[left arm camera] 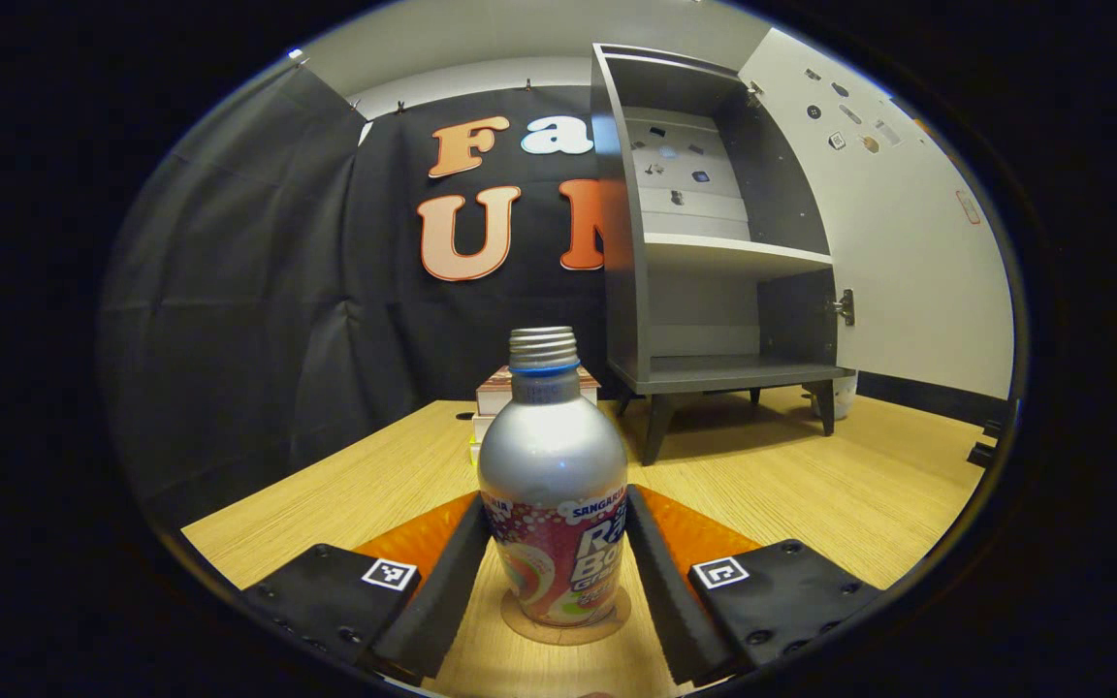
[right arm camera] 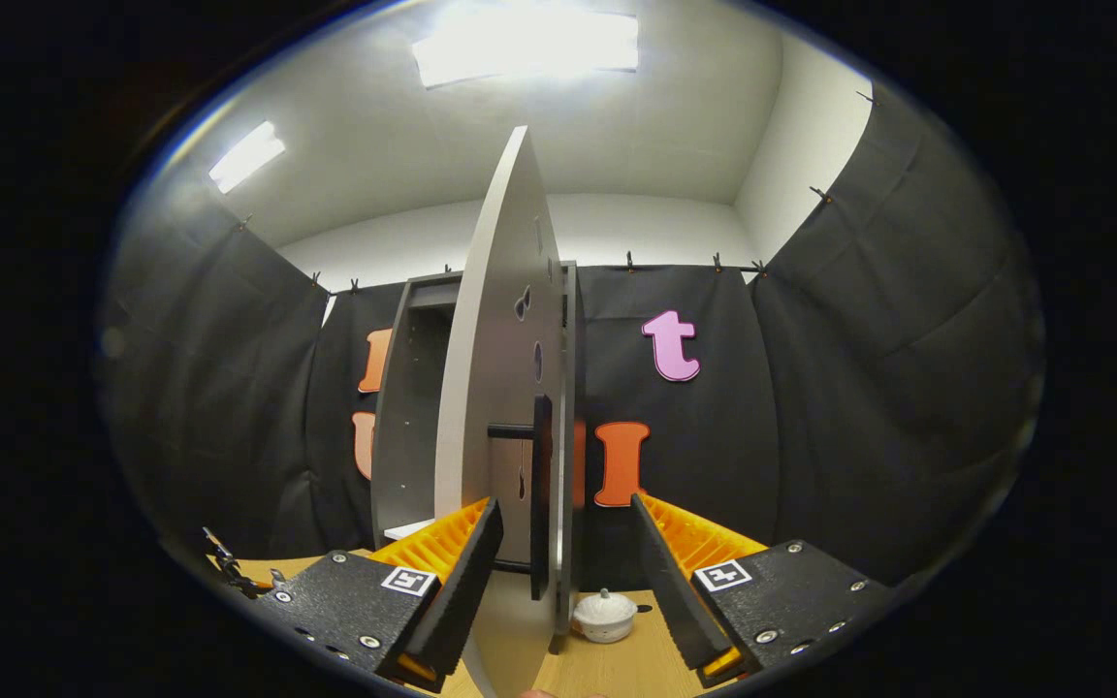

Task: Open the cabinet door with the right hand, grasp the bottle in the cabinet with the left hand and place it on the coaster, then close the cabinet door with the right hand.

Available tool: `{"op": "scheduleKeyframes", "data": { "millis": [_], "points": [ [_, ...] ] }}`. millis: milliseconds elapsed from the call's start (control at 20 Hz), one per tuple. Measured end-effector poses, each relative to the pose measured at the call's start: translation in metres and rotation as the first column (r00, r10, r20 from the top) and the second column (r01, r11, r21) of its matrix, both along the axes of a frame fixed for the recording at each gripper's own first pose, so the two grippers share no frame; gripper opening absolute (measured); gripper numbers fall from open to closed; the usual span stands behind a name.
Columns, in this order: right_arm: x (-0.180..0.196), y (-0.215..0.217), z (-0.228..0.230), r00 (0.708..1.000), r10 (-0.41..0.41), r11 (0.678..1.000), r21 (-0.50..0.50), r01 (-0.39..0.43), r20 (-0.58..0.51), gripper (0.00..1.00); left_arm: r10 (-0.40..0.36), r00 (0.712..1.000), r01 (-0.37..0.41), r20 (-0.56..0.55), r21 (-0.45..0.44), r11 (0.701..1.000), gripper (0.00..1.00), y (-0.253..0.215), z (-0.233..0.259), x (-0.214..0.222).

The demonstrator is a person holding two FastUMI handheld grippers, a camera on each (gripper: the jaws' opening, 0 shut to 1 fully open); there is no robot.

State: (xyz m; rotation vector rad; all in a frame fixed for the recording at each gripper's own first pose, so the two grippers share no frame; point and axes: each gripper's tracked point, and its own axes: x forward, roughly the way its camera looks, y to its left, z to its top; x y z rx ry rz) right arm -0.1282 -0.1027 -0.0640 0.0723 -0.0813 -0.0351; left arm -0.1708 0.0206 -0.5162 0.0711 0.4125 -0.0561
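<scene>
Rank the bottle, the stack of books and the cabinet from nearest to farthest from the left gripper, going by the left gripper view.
1. The bottle, between the left gripper's fingers, standing on the coaster.
2. The stack of books, just behind the bottle, slightly left.
3. The cabinet, farther back on the right, its door open.

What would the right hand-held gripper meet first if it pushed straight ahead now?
Most likely the open cabinet door: its edge and dark bar handle stand between the right hand-held gripper's open fingers, seemingly nearer the left one. Depth is unclear, so contact distance is uncertain.
</scene>
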Motion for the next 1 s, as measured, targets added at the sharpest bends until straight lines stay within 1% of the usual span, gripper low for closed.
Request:
{"op": "scheduleKeyframes", "data": {
  "millis": [50, 200, 300, 450, 700, 750, 800, 1000],
  "points": [
    [0.0, 0.0, 0.0, 1.0, 0.002, 1.0, 0.004, -0.002, -0.003, 0.82, 0.007, 1.0, -0.008, -0.005, -0.007, 1.0, 0.89, 0.001, 0.002, 0.0],
    [-0.001, 0.0, -0.002, 1.0, 0.009, 1.0, 0.014, -0.009, -0.013, 0.82, 0.026, 1.0, -0.026, -0.006, -0.018, 1.0, 0.92, 0.008, 0.011, -0.001],
    [-0.003, 0.002, -0.004, 1.0, 0.013, 1.0, 0.009, -0.013, -0.015, 0.82, 0.027, 1.0, -0.027, 0.004, -0.008, 1.0, 0.94, 0.009, 0.019, -0.002],
    [-0.003, 0.001, -0.002, 1.0, 0.007, 1.0, -0.009, -0.007, -0.01, 0.82, 0.016, 1.0, -0.017, 0.016, 0.022, 1.0, 0.94, 0.006, 0.028, -0.003],
    [-0.007, 0.003, 0.001, 1.0, 0.009, 1.0, -0.008, -0.009, -0.001, 0.82, 0.006, 1.0, -0.006, 0.017, 0.025, 1.0, 0.94, 0.001, 0.037, -0.005],
    [-0.008, 0.002, 0.002, 1.0, 0.01, 1.0, -0.007, -0.01, 0.0, 0.87, 0.005, 1.0, -0.005, 0.015, 0.022, 1.0, 0.94, 0.0, 0.039, -0.007],
    [-0.01, 0.001, 0.002, 1.0, 0.01, 1.0, -0.006, -0.01, 0.002, 0.83, 0.004, 1.0, -0.005, 0.014, 0.021, 1.0, 0.94, -0.001, 0.043, -0.007],
    [-0.011, 0.0, -0.003, 1.0, 0.014, 1.0, -0.016, -0.015, -0.016, 0.84, -0.014, 0.999, 0.015, -0.03, 0.041, 0.999, 0.95, -0.007, 0.05, -0.004]
  ]
}}
